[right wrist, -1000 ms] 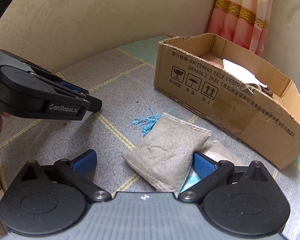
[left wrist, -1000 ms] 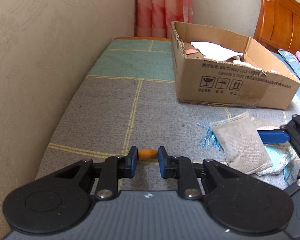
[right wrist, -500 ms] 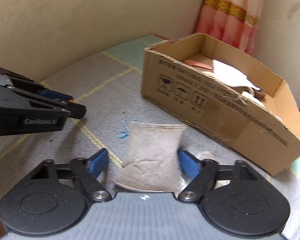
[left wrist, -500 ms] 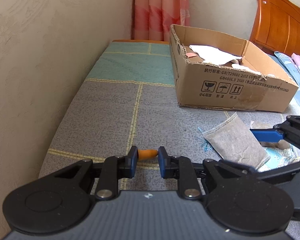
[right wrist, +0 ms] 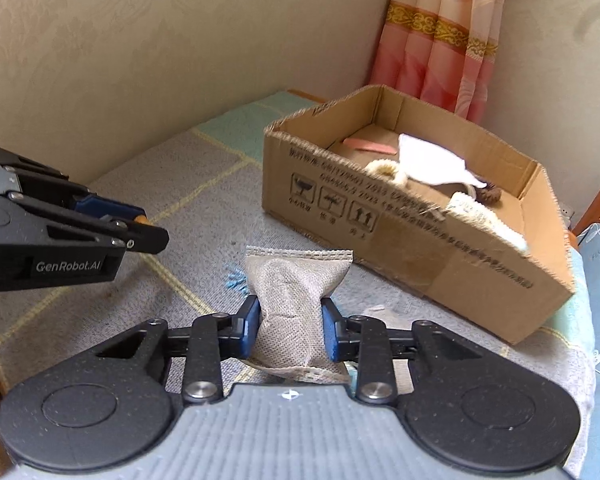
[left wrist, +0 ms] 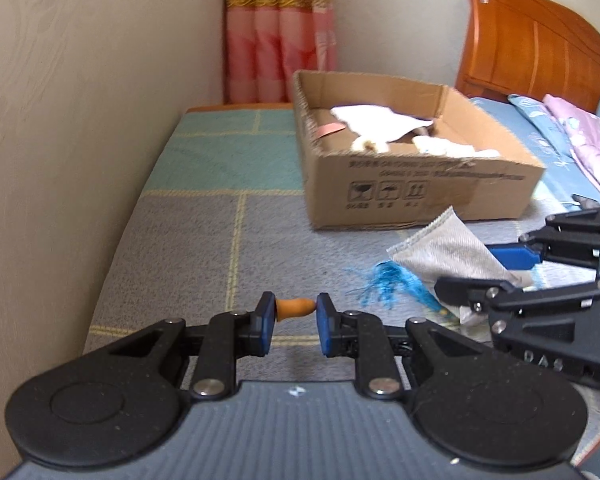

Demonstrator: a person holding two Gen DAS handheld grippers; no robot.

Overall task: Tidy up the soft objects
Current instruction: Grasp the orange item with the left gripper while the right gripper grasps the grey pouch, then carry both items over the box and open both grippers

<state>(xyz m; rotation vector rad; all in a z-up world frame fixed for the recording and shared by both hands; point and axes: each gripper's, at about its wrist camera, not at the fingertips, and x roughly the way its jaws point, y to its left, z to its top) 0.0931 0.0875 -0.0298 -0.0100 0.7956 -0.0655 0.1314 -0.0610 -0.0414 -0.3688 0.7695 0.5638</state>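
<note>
Both tongs grip something: the right tongs, just closed, pinch the grey pouch mid-bed, and the left tongs clamp an orange piece. Carry the pouch well above the cardboard box's near wall before releasing it inside.

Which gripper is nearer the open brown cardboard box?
Right. The right gripper, shut on the grey woven pouch, sits just before the box; the left gripper is further back.

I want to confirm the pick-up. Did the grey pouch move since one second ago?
Yes. The grey pouch, now pinched in the right gripper whose jaws have just been closing, has lifted toward the cardboard box.
</note>
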